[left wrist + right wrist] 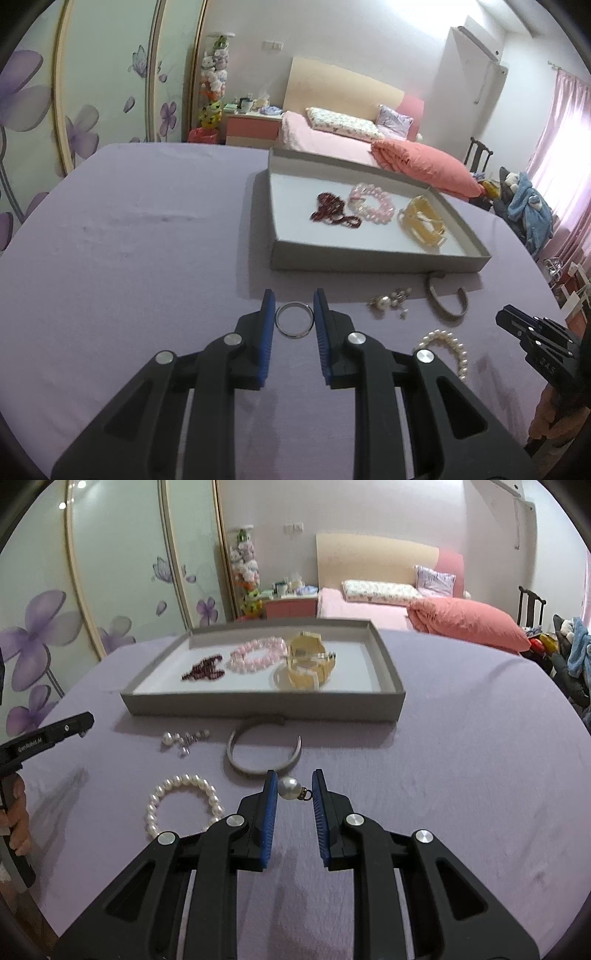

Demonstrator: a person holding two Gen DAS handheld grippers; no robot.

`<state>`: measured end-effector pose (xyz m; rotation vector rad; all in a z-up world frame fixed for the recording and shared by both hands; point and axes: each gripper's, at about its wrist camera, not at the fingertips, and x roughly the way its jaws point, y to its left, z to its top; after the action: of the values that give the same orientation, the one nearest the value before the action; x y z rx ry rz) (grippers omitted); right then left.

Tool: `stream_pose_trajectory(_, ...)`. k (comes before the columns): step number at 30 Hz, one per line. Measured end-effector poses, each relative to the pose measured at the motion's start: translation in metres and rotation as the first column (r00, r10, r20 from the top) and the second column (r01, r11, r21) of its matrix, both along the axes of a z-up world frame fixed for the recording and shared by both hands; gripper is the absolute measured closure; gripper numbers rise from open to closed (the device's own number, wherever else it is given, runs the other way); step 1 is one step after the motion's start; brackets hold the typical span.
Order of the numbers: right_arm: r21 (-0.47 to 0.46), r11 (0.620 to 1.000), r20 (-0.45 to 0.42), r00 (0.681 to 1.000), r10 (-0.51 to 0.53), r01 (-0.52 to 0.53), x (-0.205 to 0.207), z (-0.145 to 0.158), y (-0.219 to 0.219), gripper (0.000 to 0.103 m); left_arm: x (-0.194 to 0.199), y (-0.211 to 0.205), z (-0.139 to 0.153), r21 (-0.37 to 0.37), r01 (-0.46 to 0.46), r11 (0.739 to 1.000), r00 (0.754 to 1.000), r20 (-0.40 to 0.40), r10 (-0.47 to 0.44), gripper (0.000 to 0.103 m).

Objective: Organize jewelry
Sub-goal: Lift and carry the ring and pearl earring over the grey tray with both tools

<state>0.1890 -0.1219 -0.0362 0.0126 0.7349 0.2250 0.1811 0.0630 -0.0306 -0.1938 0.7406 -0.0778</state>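
Observation:
A grey tray [369, 254] [258, 705] on the purple tablecloth holds a dark red bead string [332, 212] [203, 670], a pink bead bracelet [371, 203] [256, 655] and a yellow bangle [421, 221] [306, 664]. My left gripper [294, 306] is open, its blue pads on either side of a silver ring [294, 320] lying on the cloth. My right gripper [294, 784] is open around a pearl earring [290, 789]. A white pearl bracelet [448, 350] [183, 801], a silver cuff [445, 301] [264, 755] and small pearl pieces [388, 301] [183, 738] lie in front of the tray.
The right gripper shows at the right edge of the left wrist view [535, 343]; the left gripper shows at the left edge of the right wrist view [48, 734]. Behind the table are a pink bed [424, 605] and flowered wardrobe doors [110, 572].

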Motion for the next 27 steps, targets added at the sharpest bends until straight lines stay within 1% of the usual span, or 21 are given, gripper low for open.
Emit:
stream_pose_trajectory(7, 0.029, 0.999, 0.079, 0.997, -0.018, 0.016, 0.0, 0.017, 0.0, 0.083, -0.006, -0.012, 0.019, -0.001, 0.036, 0.999, 0.995, 0.091, -0.036, 0.081)
stream_pose_trajectory(13, 0.034, 0.999, 0.14, 0.99, -0.02, 0.016, 0.002, 0.032, 0.002, 0.083, -0.011, -0.022, 0.032, 0.007, 0.053, 0.999, 0.985, 0.166, -0.053, 0.081)
stream_pose_trajectory(17, 0.031, 0.999, 0.167, 0.986, -0.015, 0.01, 0.002, 0.037, 0.004, 0.083, -0.009, -0.026, 0.035, 0.006, 0.06, 0.998, 0.981, 0.183, -0.06, 0.081)
stream_pose_trajectory(27, 0.028, 1.0, 0.21, 0.978, -0.016, 0.01, 0.005, 0.046, 0.009, 0.083, -0.005, -0.033, 0.037, 0.012, 0.075, 0.997, 0.978, 0.193, -0.076, 0.081)
